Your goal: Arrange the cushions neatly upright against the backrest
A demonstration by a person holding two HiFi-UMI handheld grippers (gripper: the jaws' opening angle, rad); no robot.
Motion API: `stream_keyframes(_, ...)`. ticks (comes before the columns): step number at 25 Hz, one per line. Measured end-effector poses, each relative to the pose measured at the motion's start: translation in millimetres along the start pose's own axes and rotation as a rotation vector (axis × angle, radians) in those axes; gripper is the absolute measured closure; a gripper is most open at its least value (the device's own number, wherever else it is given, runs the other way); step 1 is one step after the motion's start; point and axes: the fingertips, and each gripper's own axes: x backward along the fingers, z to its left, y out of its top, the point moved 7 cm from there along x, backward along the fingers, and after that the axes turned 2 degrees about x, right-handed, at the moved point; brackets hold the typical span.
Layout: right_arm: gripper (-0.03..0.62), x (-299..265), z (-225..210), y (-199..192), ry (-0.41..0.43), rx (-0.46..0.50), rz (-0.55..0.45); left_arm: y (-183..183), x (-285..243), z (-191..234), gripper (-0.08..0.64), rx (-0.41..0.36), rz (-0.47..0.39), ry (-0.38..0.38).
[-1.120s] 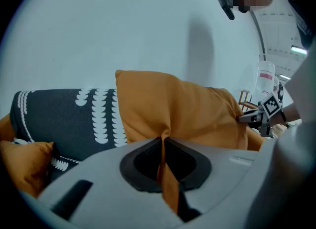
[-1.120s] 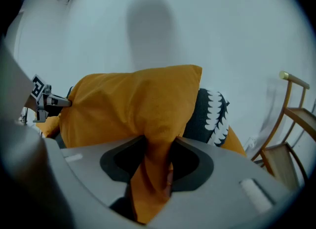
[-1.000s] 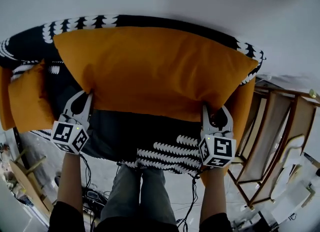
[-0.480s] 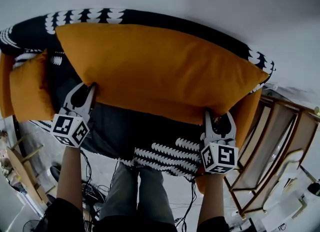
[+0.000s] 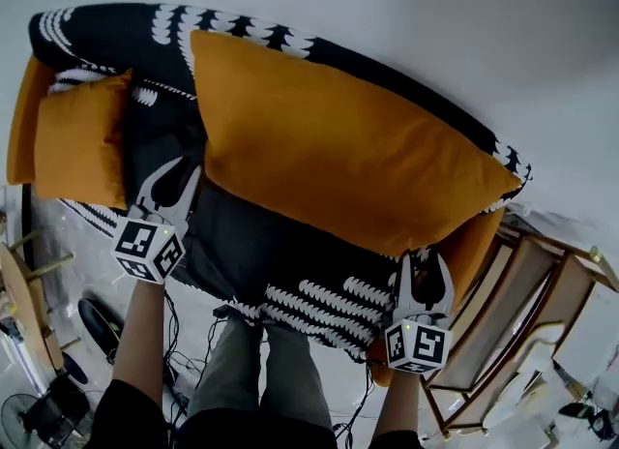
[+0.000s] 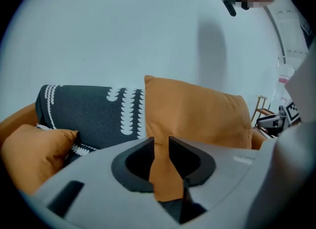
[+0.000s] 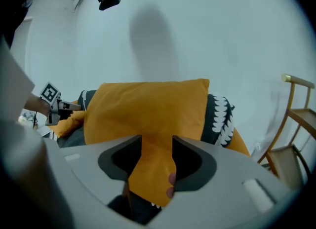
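A large orange cushion (image 5: 338,157) leans against the black, white-patterned sofa backrest (image 5: 251,31). My left gripper (image 5: 184,181) is at its lower left corner. In the left gripper view the corner fabric (image 6: 163,173) fills the gap of that gripper (image 6: 159,141), whose jaws have just been opening. My right gripper (image 5: 423,261) is at the lower right corner. In the right gripper view the jaws, a little wider than a second ago, pinch a hanging fold (image 7: 150,173) of the cushion. A small orange cushion (image 5: 82,137) stands at the sofa's left end.
A wooden rack (image 5: 522,312) stands right of the sofa, close to my right gripper. The sofa's orange arm (image 5: 469,244) lies behind that gripper. Cables and a fan (image 5: 48,408) are on the floor at the lower left. The person's legs (image 5: 261,370) stand before the seat.
Both grippers have risen with the large cushion's lower corners. The head view has swung, so sofa and cushion now lie slanted in it. The small cushion stays put.
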Motion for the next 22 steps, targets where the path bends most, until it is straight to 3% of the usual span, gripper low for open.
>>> stream_keyframes(6,0.395,-8.1,66.0,34.7,0.132,0.052,-0.01,9.7,62.9,36.9,0.505,0.058,-0.057,0.082)
stream_keyframes(12,0.457,-36.5,146.1,79.0,0.294,0.155,-0.076,-6.1,148.8,72.5,0.552,0.134,-0.122,0.24)
stream_keyframes(19,0.575,-23.3,278.4,113.2,0.514,0.264,-0.114,-31.1,282.4,109.2,0.563,0.239,-0.185,0.406)
stream_keyframes(22,0.578,-7.5,341.8,123.9,0.625,0.314,-0.128,-45.9,345.5,118.0,0.563,0.291,-0.236,0.5)
